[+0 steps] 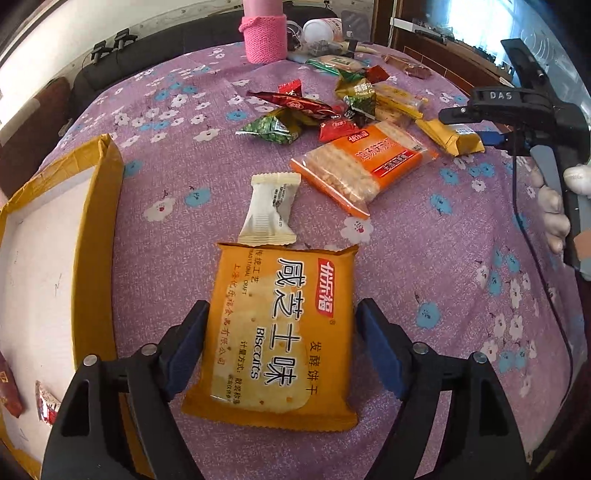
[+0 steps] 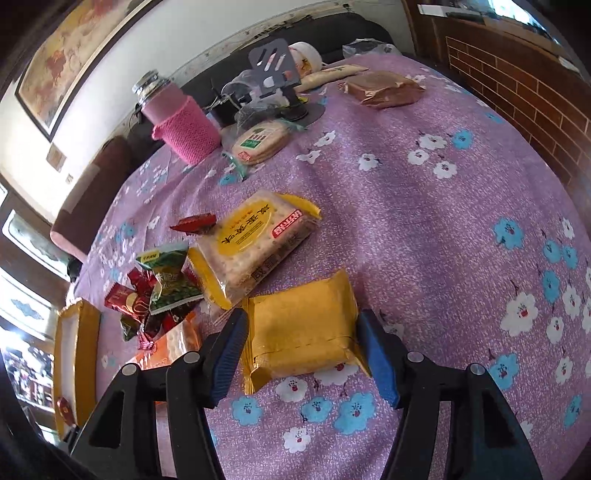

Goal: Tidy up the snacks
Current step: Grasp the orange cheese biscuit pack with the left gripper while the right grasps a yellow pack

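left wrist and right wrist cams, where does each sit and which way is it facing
Left wrist: on the left gripper, looking forward and down along open jaws that straddle a biscuit pack on the tablecloth; box on its left, right gripper and a hand at its right edge.
Right wrist: on the right gripper, facing across the table, open jaws around a plain yellow pack; only its own fingers show.
Shared: pink bottle, the box, the snack pile.
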The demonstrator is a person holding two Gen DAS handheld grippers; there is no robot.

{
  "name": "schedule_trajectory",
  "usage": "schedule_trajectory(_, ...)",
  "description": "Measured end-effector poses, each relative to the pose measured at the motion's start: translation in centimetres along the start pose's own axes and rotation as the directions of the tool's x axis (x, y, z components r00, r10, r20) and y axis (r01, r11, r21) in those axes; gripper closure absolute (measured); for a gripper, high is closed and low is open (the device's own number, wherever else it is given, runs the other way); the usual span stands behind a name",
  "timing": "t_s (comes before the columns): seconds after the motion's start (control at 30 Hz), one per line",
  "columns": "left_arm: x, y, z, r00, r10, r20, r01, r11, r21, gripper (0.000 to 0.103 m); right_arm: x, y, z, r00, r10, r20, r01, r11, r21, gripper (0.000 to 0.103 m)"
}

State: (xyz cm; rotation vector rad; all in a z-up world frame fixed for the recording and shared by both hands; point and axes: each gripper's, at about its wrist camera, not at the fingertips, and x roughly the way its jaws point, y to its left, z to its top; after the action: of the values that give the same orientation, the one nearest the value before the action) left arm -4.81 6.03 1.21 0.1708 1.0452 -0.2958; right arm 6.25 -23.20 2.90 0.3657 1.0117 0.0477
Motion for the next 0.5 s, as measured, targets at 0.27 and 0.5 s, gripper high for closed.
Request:
schedule_trajectory(0.27,-0.6,-0.2,-0.3,1.0,-0.011,0.013,0.012,1.0,-0.015,0.034,1.2,3.0,-2.0,0.991,-0.134,0.004,0.132,0.97,-0.202,0.039)
schedule_trajectory(0.5,-3.5,-0.2,-0.6,0.996,-0.049,0.077,0.052,0.998,-0.04,0.034,-1.2,2.2,-3.4,0.996,-0.087,0.013,0.088,0.984,-0.156,0.057)
